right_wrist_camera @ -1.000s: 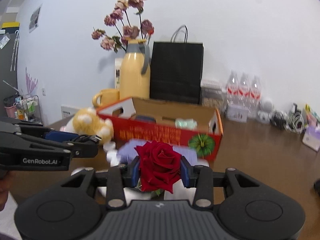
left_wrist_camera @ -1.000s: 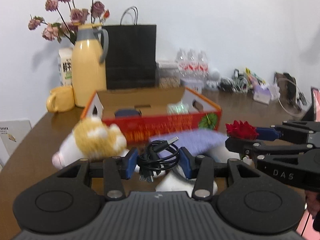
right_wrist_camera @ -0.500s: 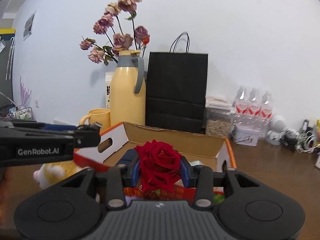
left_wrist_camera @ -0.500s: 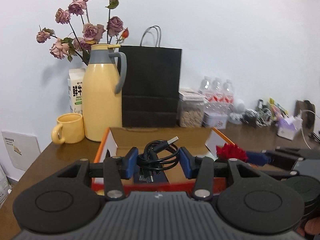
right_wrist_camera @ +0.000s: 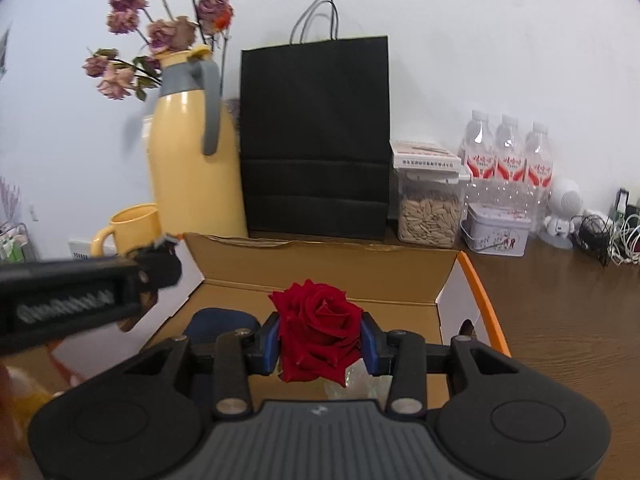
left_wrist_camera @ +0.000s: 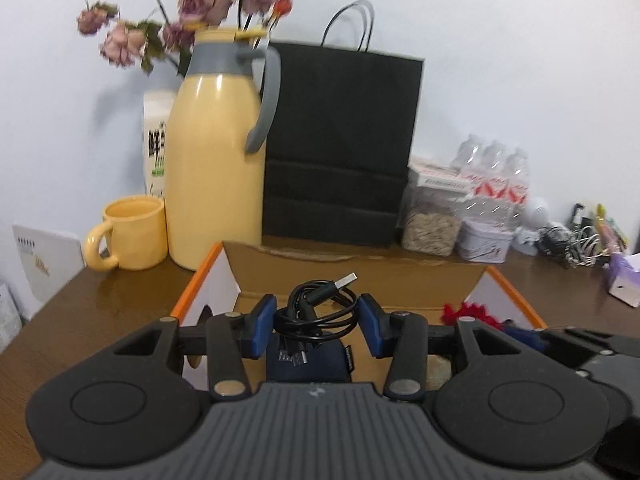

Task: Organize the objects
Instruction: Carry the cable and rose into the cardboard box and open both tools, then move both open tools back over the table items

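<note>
Two grippers hang over the open cardboard box (right_wrist_camera: 320,264): the left gripper (left_wrist_camera: 316,322) pinches a coiled black cable (left_wrist_camera: 320,308), the right gripper (right_wrist_camera: 320,338) clamps a red rose (right_wrist_camera: 320,326). Both sit inside the orange-edged rim, near a dark blue pouch (left_wrist_camera: 308,362). Behind stand a yellow jug (left_wrist_camera: 216,168) and black paper bag (right_wrist_camera: 316,136) on the brown table (right_wrist_camera: 568,300)

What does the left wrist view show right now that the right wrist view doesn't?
Only the left wrist view shows the coiled black cable clamped in the left hand-held gripper, and a milk carton behind the yellow jug. Only the right wrist view shows the whole red rose gripped by the right hand-held gripper. Both show the open cardboard box, the jug, the yellow mug and the black paper bag.
</note>
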The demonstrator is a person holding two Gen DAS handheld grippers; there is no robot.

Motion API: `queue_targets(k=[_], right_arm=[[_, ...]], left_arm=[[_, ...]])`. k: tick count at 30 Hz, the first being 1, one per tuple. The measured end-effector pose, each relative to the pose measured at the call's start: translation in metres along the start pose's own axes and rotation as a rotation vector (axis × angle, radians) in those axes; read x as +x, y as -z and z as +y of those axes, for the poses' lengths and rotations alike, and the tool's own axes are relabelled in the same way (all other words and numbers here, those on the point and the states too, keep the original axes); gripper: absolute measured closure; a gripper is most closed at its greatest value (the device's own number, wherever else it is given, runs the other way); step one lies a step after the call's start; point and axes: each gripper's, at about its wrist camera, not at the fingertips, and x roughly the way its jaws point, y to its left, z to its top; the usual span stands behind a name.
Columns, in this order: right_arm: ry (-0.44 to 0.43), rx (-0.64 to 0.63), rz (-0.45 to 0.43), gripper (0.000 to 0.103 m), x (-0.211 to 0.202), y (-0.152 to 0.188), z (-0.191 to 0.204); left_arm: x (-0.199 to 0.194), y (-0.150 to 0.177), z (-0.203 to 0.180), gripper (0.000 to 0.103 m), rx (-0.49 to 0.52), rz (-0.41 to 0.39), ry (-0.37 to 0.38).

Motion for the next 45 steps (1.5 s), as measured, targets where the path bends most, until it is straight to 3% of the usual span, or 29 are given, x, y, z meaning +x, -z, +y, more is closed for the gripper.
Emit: queue_targets(k=[10,13,17,20,32,45], right_arm=[[0.012,-0.019,0.033,0.063,0.011,0.004,0.001],[0.014,-0.016,0.039,0.056,0.009,0.005,0.001],[0.022,-0.014,0.030,0.013,0.005,0.005,0.000],[0.030,-0.012,0.019,0.000,0.001,0.005,-0.001],[0.023,-0.021,-0.009,0.000,-0.010,0.002,0.002],[0.011,-0.060,-0.145,0.000,-0.071,0.002,0.006]], left_arm=[[0.011,0.009,0.000,0.056,0.026,0.040,-0.001],[0.005,0.009,0.000,0.045,0.029,0.021,0.003],[-0.006,0.007,0.003,0.000,0.012,-0.025,0.005],[-0.013,0.007,0.005,0.000,-0.008,-0.059,-0.013],[-0.023,0.003,0.006,0.000,-0.013,-0.061,-0.015],[-0.084,0.006,0.017,0.000,-0.005,-0.150,-0.009]])
